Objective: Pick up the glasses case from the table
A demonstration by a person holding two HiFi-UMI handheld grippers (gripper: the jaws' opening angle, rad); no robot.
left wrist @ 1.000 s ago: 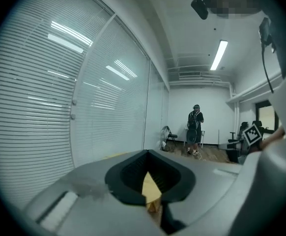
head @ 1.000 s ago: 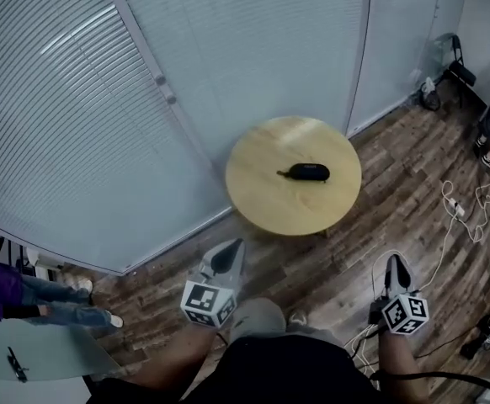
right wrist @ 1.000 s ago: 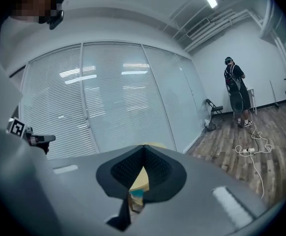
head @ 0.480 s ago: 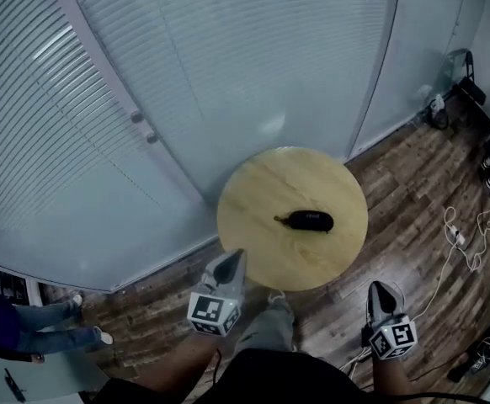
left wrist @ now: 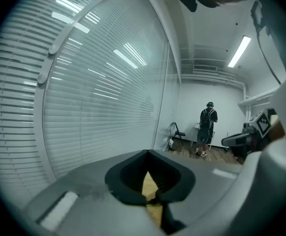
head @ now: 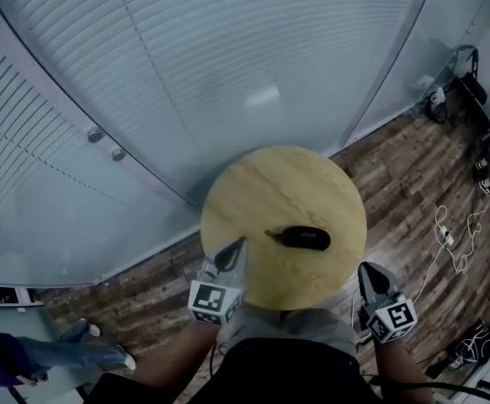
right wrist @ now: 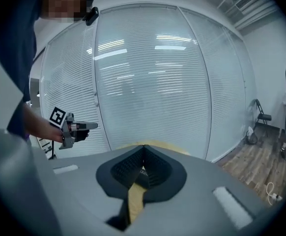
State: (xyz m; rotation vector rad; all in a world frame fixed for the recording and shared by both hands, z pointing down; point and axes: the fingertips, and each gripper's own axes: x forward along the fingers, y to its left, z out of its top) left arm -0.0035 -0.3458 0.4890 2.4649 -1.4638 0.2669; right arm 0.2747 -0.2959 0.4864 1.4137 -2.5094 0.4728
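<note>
Left hand-held gripper (head: 232,251): jaws together, nothing between them, tip over the near edge of the round wooden worktop (head: 287,183). Right hand-held gripper (head: 371,273): jaws together, empty, beside the worktop's near right edge, above the plank floor (head: 396,183).

The black glasses case (head: 304,238) lies flat on the worktop, just ahead and to the right of the left hand-held gripper, ahead and to the left of the right one, touching neither.

The only markings legible are black-and-white square patterns on the left cube (head: 215,301) and the right cube (head: 392,321).
</note>
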